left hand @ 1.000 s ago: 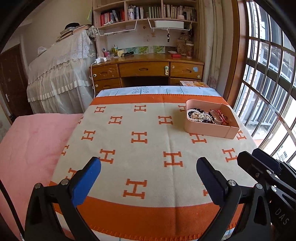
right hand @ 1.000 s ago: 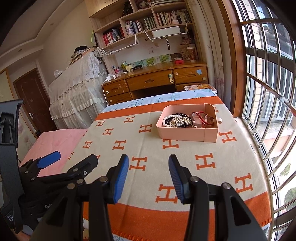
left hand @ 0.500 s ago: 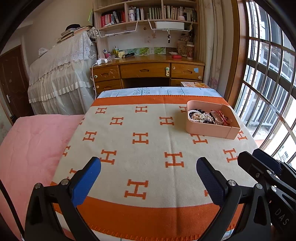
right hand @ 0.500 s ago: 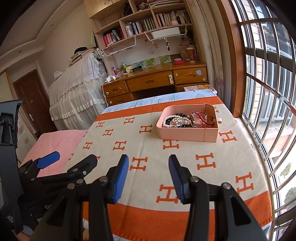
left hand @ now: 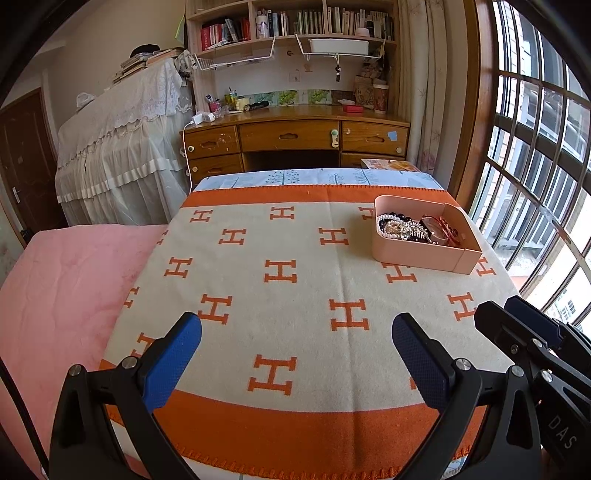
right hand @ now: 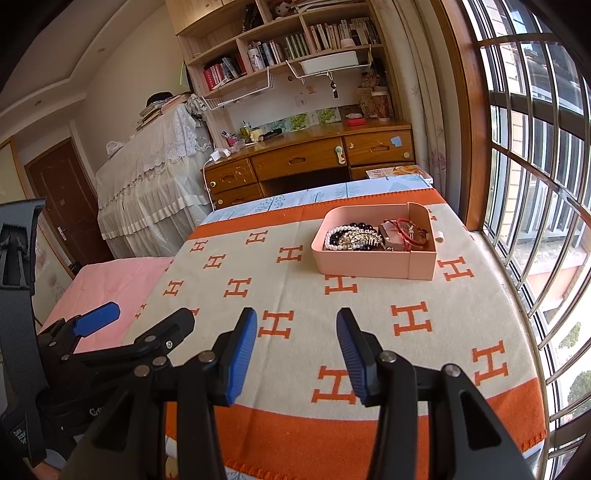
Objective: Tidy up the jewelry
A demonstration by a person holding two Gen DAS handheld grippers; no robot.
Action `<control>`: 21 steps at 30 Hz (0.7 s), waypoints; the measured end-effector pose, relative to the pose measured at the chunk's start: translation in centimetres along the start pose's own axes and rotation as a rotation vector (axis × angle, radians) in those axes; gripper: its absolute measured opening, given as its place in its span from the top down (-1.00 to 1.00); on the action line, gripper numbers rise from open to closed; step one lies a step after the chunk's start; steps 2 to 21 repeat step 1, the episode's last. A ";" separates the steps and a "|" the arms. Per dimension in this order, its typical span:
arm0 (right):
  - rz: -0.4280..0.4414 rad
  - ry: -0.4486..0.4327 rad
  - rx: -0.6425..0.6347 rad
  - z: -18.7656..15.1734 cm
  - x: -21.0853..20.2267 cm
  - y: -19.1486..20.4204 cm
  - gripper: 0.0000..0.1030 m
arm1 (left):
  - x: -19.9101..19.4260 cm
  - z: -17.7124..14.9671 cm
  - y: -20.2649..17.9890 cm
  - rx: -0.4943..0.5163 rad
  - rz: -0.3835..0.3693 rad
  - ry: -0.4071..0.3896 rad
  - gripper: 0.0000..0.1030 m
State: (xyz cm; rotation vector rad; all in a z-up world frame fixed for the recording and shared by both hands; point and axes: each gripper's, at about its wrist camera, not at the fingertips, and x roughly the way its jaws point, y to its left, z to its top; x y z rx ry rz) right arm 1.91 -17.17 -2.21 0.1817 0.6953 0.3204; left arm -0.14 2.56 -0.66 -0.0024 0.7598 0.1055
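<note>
Nothing has shifted since the earlier frames: both grippers hang over the near edge of the blanket, the tray sits where it sat.

Left gripper (left hand: 296,345): black frame, blue ribbed pads, fingers spread wide, nothing between them but cloth below. Right gripper (right hand: 296,345): same build, fingers apart at a moderate gap, also empty. Neither touches the blanket. In the right wrist view the left gripper shows off to the left side of the right fingers, low and close.

Pink tray (left hand: 413,254): smooth, rectangular, rounded corners at one end, straight walls, a squared section at its other end. It lies well ahead of both sets of fingers, ahead and to the right of the left fingers, and ahead, slightly right, of the right fingers.

Jewelry (right hand: 373,236) is heaped inside the tray: a strand of white pearls, dark round beads, a glittering metal piece, red cord on the window side. Pieces are tangled; single items are hard to separate.

Blanket (left hand: 280,229): woven, cream field with orange H motifs, broad orange border, stitched edge. It lies flat under both grippers. Left of the fingers, a pink quilted cover (left hand: 70,280).

Beyond the tray: wooden desk (left hand: 295,136) with drawers, bookshelves (left hand: 291,26) above, a lace-draped cabinet at far left, a dark door. Barred window (right hand: 532,147) runs along the right.
</note>
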 end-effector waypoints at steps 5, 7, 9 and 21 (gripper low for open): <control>-0.002 0.002 0.002 0.0 0.0 0.0 0.12 | 0.1 -0.1 0.1 -0.001 0.000 0.005 -0.98; -0.002 0.002 0.002 0.0 0.0 0.0 0.12 | 0.1 -0.1 0.1 -0.001 0.000 0.005 -0.98; -0.002 0.002 0.002 0.0 0.0 0.0 0.12 | 0.1 -0.1 0.1 -0.001 0.000 0.005 -0.98; -0.002 0.002 0.002 0.0 0.0 0.0 0.12 | 0.1 -0.1 0.1 -0.001 0.000 0.005 -0.98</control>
